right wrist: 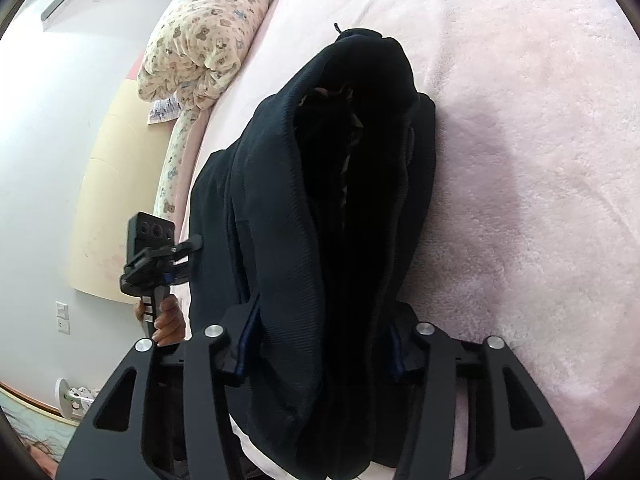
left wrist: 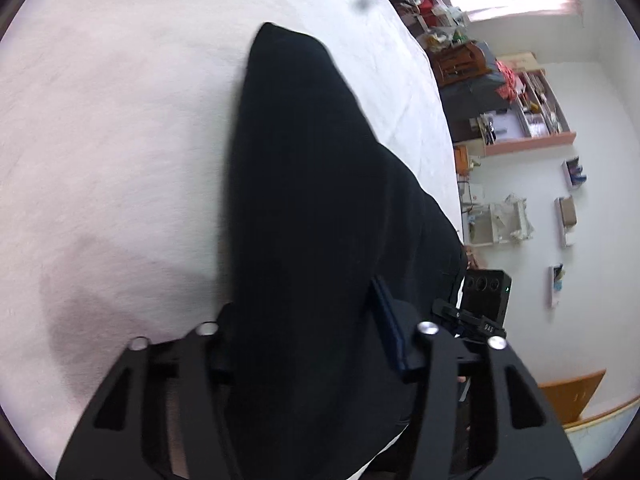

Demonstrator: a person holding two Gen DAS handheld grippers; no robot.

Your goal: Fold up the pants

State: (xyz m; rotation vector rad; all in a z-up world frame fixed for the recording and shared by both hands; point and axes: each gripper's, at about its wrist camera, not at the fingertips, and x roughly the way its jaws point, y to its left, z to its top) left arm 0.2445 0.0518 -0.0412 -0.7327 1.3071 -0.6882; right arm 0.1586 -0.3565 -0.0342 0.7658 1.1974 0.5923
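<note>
The black two-finger left gripper (left wrist: 316,344) is closed on a bunched fold of the dark navy, finely ribbed knit pants (left wrist: 312,184), and the black right gripper (right wrist: 320,344) clamps the thick gathered end of the same pants (right wrist: 332,208). The cloth fills both gaps and runs forward from the fingers over the pale pink fuzzy bed cover (right wrist: 520,160).

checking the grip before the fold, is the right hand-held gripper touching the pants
Touching. The right wrist view shows the right hand-held gripper with both pads pressed into the bunched dark pants between them.
</note>
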